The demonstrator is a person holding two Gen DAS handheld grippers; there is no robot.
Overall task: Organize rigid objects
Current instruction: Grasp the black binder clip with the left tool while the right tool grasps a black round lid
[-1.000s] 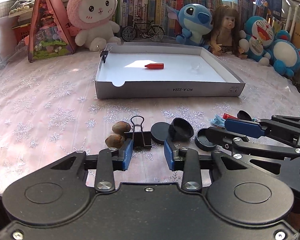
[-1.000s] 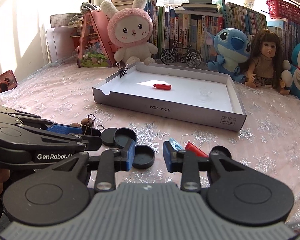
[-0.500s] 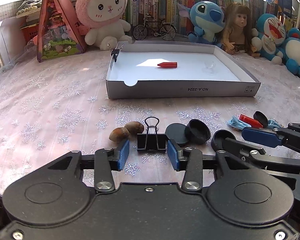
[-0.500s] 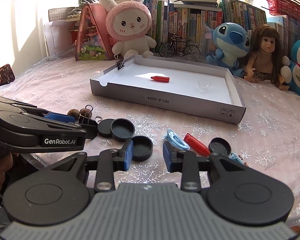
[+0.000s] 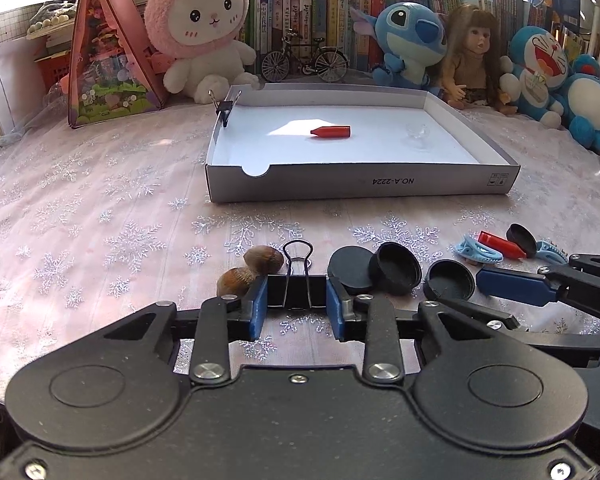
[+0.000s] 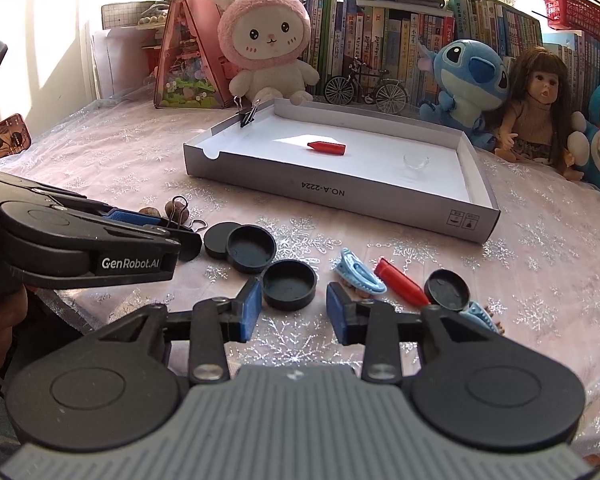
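Near the front edge of the table, the black binder clip (image 5: 296, 290) sits between the blue pads of my left gripper (image 5: 296, 306), just right of two nuts (image 5: 263, 260). I judge it light, stiff and springy, its steel slippery; best gripped across the flat body, not the wire loops. My left jaws are closing, the pads at its sides. My right gripper (image 6: 291, 312) is opening, released, with a black cap (image 6: 289, 284) just beyond its fingertips.
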